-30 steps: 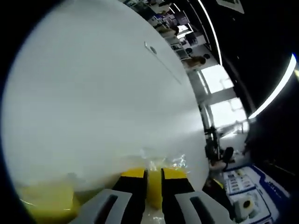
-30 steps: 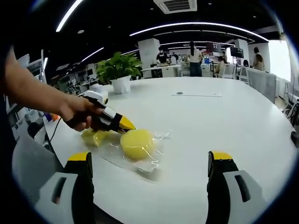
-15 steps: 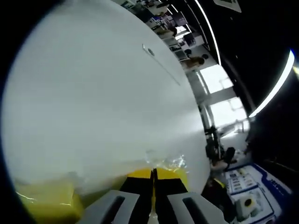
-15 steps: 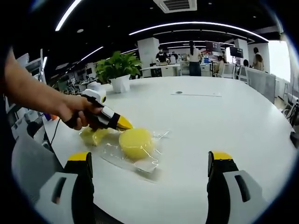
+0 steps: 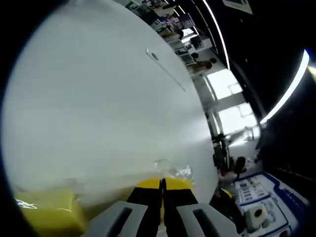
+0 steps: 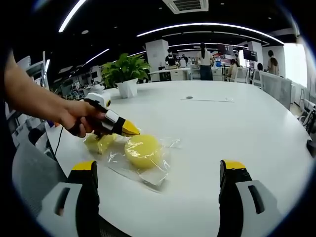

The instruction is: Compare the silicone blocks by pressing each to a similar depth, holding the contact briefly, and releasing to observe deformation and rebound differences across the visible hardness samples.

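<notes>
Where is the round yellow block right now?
In the right gripper view, the round yellow block lies left of centre on the white table, inside a clear plastic bag, just beside the left gripper's yellow tips.

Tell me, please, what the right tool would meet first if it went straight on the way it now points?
Probably the bare white table. The right tool is open, and straight ahead between its tips lies empty tabletop; the bagged round yellow block sits slightly left of that line, so depth permitting, its clear bag might be brushed.

Left claw point(image 5: 161, 187) closed (hand-held); right claw point(image 6: 159, 170) spread.
</notes>
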{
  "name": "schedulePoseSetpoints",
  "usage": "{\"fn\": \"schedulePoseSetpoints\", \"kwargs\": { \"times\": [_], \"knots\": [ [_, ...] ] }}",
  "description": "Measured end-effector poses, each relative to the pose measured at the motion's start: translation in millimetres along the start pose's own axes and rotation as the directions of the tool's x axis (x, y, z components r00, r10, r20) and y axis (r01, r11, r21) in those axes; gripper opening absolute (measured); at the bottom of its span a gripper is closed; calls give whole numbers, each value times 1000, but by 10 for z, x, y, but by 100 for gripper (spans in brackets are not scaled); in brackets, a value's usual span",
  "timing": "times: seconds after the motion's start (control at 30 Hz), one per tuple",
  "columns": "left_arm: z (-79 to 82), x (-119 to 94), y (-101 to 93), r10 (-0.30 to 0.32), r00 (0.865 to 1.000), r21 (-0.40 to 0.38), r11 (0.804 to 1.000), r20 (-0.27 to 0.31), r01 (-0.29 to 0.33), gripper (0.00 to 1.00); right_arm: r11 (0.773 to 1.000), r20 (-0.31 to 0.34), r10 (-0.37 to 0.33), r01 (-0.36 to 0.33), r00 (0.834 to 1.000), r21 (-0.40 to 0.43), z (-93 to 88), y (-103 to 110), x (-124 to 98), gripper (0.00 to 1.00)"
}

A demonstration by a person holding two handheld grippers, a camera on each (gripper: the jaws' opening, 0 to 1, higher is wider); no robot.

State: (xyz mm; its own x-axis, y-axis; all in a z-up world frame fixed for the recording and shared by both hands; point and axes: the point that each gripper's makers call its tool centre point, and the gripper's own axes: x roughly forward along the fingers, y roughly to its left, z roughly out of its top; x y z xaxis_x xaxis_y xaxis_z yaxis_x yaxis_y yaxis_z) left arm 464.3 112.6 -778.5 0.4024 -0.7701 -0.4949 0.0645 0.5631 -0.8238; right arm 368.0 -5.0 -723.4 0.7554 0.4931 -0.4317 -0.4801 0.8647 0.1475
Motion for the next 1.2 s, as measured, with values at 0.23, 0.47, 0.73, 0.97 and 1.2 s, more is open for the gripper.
{"fn": "schedulePoseSetpoints", "kwargs": {
  "times": [0.23,0.47,0.73,0.97,1.2],
  "knots": [
    [13,0,-46,-18,1000,-19,1000,6,18,0,1000,-6,5,-5,1000,-6,-11,10,11,96],
    [21,-7,-108,-44,999,-13,999,15,44,0,1000,-2,10,-10,1000,-4,-4,18,12,96],
    [29,-69,-212,-88,996,43,995,24,87,0,1000,5,12,-12,1000,-1,12,24,6,96],
    [66,-135,-278,-99,994,49,994,55,96,0,1000,6,22,-22,1000,-5,17,44,8,96],
    [62,-170,-384,-119,991,59,992,64,115,0,1000,6,21,-21,1000,-5,21,48,6,96]
  ]
}}
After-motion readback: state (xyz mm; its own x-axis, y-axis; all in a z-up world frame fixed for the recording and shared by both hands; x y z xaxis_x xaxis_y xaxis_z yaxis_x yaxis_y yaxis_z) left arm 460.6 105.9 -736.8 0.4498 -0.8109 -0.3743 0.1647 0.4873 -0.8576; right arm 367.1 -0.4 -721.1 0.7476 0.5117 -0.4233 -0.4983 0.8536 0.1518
